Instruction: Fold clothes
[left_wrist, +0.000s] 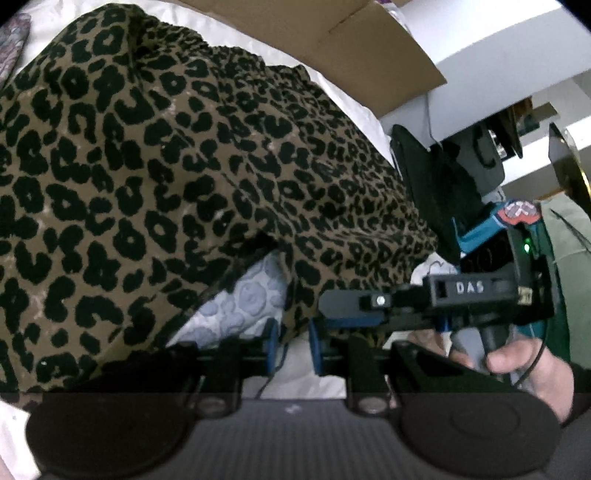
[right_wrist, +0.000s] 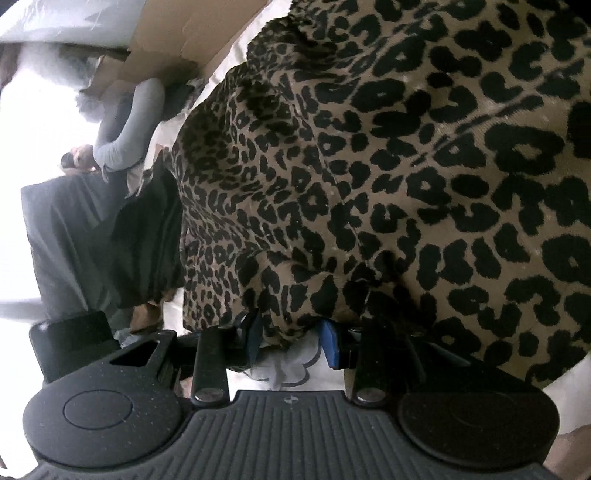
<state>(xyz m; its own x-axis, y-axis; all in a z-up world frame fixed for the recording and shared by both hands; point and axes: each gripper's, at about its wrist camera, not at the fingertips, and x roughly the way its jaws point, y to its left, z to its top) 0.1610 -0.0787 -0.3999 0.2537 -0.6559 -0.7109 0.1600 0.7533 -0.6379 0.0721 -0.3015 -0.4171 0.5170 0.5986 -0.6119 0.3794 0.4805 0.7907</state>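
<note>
A: Nearest, left wrist view: left gripper (left_wrist: 293, 345), blue pads (left_wrist: 271, 345) a narrow gap apart, a hem of the leopard-print garment (left_wrist: 184, 166) hanging down between them. Pads pressing or just flanking the cloth — cannot tell; contact line lost in shadow.

B: Right wrist view, same range: right gripper (right_wrist: 291, 339), blue pads (right_wrist: 330, 345) set wider, clamped on a thick bunched fold of the leopard-print garment (right_wrist: 369, 166). Looks like a firm hold.

A: Further out: garment lifted and draped, filling most of both views, above the white bedding (left_wrist: 306, 373). Pale underside of the print showing at a turned-up edge. Beyond that, a cardboard box (left_wrist: 332, 40) at the far edge.

B: Also in the left view: right gripper (left_wrist: 369, 310) from the side, hand (left_wrist: 532, 365) on its handle.

A: Risks. Left hold thin, near the hem only; any pull sideways likely to slip it out, then the fold collapsing to one side. Right hold bunched, so probably more than one layer caught, giving a crooked crease.

B: Hidden: full outline of the garment, sleeves or legs, not readable — kind of clothing unclear. Resting point on the bed covered by the cloth itself. Left of the right view: dark fabric (right_wrist: 92, 229) and a seated person's grey sleeve (right_wrist: 125, 129), blurred, washed out by glare.
</note>
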